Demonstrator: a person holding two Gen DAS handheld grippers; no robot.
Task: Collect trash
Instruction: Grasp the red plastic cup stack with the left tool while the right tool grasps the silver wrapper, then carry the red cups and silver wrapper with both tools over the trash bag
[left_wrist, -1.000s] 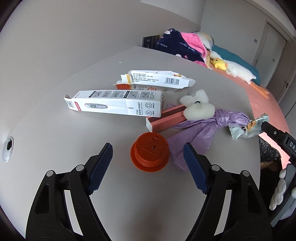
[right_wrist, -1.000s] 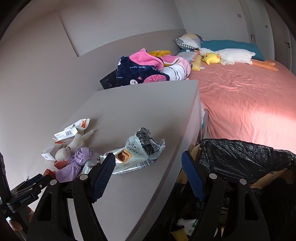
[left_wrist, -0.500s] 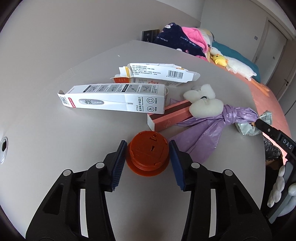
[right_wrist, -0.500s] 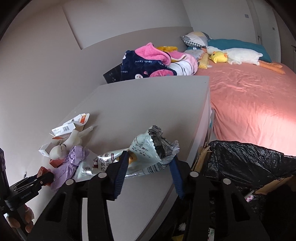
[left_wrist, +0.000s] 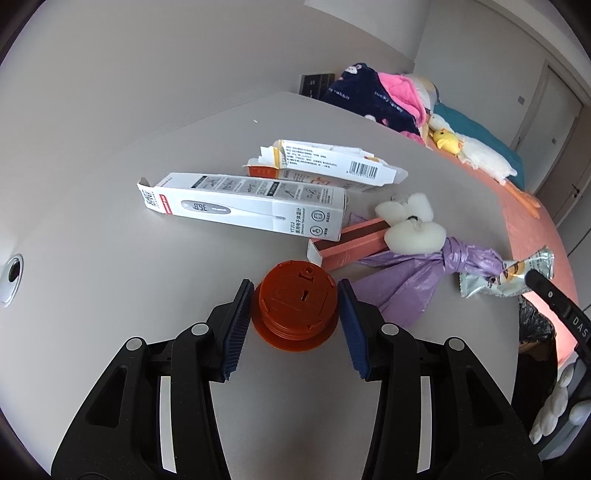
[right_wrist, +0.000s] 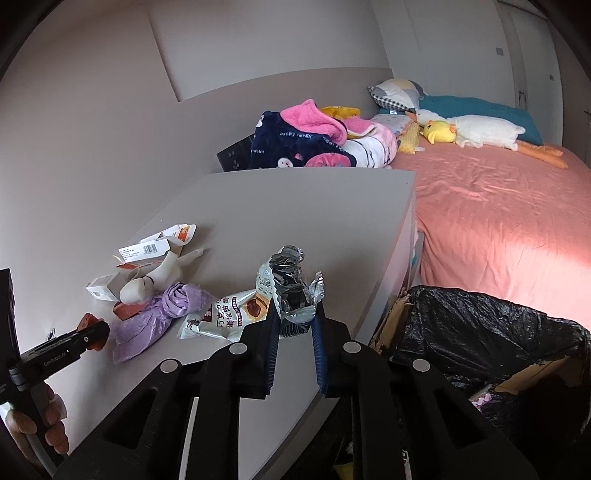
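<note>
My left gripper (left_wrist: 293, 295) is shut on an orange-red plastic cap (left_wrist: 295, 308) that rests on the grey table (left_wrist: 110, 295). My right gripper (right_wrist: 293, 321) is shut on the crumpled end of a silver snack wrapper (right_wrist: 284, 291) near the table's right edge; the wrapper also shows in the left wrist view (left_wrist: 506, 275). On the table lie a white thermometer box (left_wrist: 243, 206), a torn white box (left_wrist: 332, 168), a pink box (left_wrist: 351, 245), a white foam piece (left_wrist: 413, 225) and a knotted purple plastic bag (left_wrist: 413, 277).
A bin lined with a black bag (right_wrist: 480, 332) stands below the table's right edge. A bed with a pink sheet (right_wrist: 498, 221), plush toys and a pile of blankets (right_wrist: 314, 140) lies beyond. A cable hole (left_wrist: 13, 275) is at the table's left.
Both grippers closed from wide open: the left moved forward and shut on the orange cap, the right moved in and shut on the snack wrapper's end.
</note>
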